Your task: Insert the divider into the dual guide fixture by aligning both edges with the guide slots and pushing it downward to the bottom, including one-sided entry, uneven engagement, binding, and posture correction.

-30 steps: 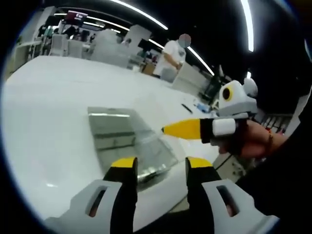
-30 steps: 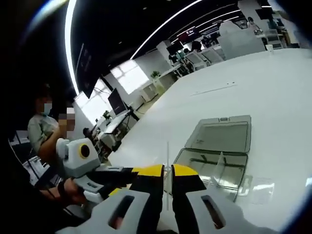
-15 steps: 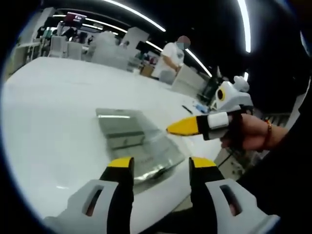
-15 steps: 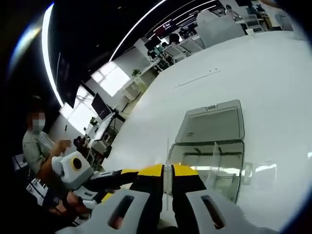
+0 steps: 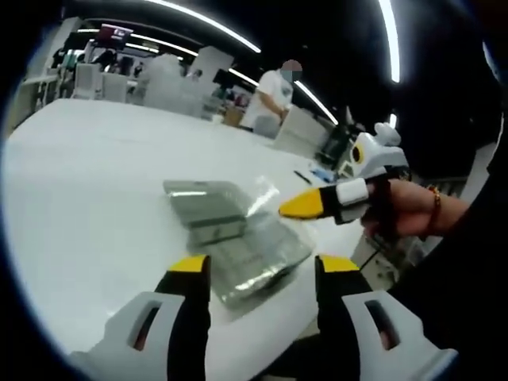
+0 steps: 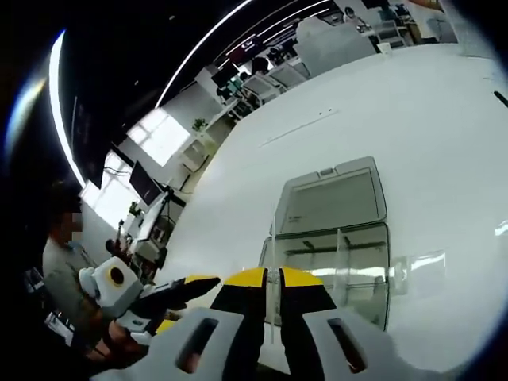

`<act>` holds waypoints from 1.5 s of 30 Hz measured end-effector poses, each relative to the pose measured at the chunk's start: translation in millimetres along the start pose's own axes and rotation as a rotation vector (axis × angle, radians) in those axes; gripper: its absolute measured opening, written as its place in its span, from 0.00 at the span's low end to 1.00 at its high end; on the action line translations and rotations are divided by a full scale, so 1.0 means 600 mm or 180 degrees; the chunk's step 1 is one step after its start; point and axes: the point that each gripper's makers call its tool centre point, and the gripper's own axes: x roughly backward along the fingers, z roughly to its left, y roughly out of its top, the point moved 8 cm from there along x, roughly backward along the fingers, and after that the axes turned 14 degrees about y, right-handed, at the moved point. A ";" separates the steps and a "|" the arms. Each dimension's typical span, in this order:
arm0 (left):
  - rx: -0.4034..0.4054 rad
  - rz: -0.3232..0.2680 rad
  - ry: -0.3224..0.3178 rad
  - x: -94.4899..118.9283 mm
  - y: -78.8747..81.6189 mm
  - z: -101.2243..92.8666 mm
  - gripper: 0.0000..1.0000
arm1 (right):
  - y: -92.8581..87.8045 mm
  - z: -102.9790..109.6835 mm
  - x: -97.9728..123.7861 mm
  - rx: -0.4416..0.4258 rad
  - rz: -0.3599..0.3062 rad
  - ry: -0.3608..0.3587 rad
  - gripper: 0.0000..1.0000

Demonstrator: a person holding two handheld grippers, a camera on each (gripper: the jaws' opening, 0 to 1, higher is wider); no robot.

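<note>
The right gripper (image 6: 271, 279), jaws pinching the thin upright divider (image 6: 272, 242), hung at lower centre just short of the fixture (image 6: 333, 262), while the left gripper (image 5: 259, 266) stood spread.

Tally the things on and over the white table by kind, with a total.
Clear compartment box with open lid: 1
Thin clear divider, held by the right gripper: 1
Grippers, left and right: 2
Total: 4
</note>
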 end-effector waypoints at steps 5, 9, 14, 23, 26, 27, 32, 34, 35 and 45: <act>-0.0019 -0.0010 -0.0042 0.000 0.002 0.016 0.54 | -0.003 0.000 -0.005 -0.0101 -0.0010 -0.0116 0.00; -0.0123 -0.0033 -0.0101 0.001 0.006 0.024 0.59 | -0.003 -0.003 -0.005 -0.0115 0.0007 -0.0251 0.00; -0.0246 -0.0050 -0.0163 0.002 0.008 0.038 0.62 | 0.000 -0.009 -0.007 -0.0228 -0.0008 -0.0368 0.00; -0.0179 -0.0133 -0.0190 -0.003 0.005 0.061 0.65 | -0.002 -0.010 -0.013 -0.0223 0.0037 -0.0448 0.00; -0.0180 -0.0168 -0.0194 -0.002 0.008 0.065 0.67 | -0.005 -0.007 -0.017 -0.0250 0.0103 -0.0480 0.00; -0.0198 -0.0182 -0.0185 -0.001 0.009 0.067 0.67 | -0.006 -0.008 -0.018 -0.0285 0.0108 -0.0495 0.00; -0.0184 -0.0205 -0.0181 0.002 0.011 0.076 0.68 | -0.002 -0.013 -0.024 -0.0339 0.0185 -0.0577 0.00; -0.0180 -0.0223 -0.0164 0.005 0.011 0.081 0.68 | -0.001 -0.013 -0.025 -0.0341 0.0227 -0.0591 0.00; -0.0171 -0.0230 -0.0166 0.006 0.011 0.083 0.68 | 0.000 -0.014 -0.025 -0.0337 0.0237 -0.0605 0.00; -0.0067 -0.0289 -0.0020 0.016 0.016 0.113 0.67 | -0.004 -0.021 -0.038 -0.0377 0.0307 -0.0671 0.00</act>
